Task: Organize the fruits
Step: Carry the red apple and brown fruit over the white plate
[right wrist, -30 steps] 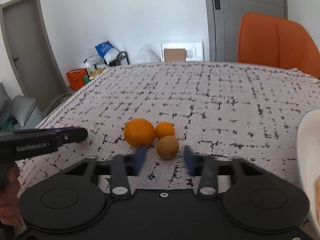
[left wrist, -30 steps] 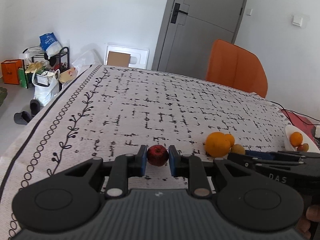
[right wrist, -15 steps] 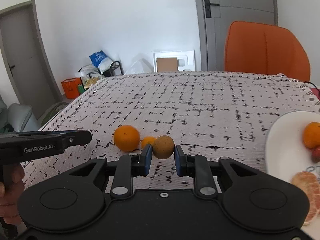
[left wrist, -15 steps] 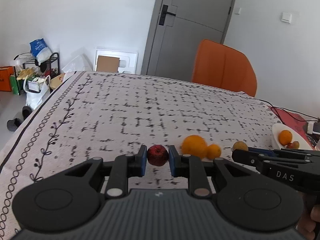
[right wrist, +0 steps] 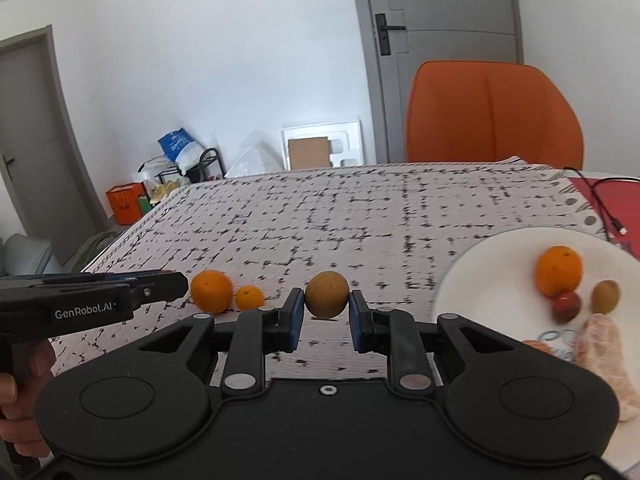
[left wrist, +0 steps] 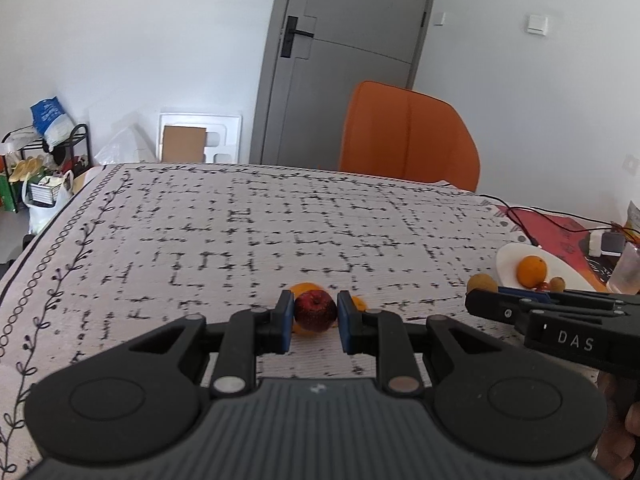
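The left gripper is clamped on a small red apple, carried clear of the patterned tablecloth. The right gripper, open around the brown round fruit a second ago, is now closed on it and has been lifted. Both views have swung toward the white plate, now much nearer. Transfer to the plate is judged under way; a large orange and a small orange remain on the cloth.

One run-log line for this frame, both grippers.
left gripper: shut on red apple | right gripper: shut on brown fruit | two oranges on cloth | white plate: partly filled
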Demonstrator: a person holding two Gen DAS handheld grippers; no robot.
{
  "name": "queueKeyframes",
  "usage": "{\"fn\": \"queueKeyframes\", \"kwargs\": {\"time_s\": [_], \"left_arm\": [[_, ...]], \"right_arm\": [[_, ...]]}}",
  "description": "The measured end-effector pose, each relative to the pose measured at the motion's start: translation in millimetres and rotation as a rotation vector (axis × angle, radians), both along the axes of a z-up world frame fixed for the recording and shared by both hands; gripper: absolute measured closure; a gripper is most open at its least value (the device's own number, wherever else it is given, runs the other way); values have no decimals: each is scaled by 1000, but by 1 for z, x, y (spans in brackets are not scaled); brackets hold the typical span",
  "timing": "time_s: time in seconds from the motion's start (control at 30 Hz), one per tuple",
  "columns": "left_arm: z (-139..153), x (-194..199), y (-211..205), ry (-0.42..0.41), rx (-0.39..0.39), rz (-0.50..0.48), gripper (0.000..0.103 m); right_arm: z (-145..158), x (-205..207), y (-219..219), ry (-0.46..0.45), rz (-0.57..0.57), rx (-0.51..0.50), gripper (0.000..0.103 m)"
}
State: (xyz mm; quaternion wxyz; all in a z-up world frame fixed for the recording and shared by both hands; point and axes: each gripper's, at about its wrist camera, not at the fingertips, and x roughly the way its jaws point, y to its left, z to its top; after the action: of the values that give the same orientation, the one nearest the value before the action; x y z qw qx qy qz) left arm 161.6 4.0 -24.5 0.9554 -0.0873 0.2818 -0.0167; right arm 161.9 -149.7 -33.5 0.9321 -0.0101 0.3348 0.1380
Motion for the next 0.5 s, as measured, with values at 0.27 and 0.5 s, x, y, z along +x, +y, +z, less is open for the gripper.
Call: {"fn": "queueKeyframes", "kwargs": {"time_s": [0.27, 0.5], "left_arm": [[1, 5, -24, -1, 3, -46, 82], [3, 9, -48, -8, 6, -93, 82]], "right_arm": [[8, -8, -26, -26, -56, -1, 81], [15, -17, -56, -45, -121, -3, 81]]}}
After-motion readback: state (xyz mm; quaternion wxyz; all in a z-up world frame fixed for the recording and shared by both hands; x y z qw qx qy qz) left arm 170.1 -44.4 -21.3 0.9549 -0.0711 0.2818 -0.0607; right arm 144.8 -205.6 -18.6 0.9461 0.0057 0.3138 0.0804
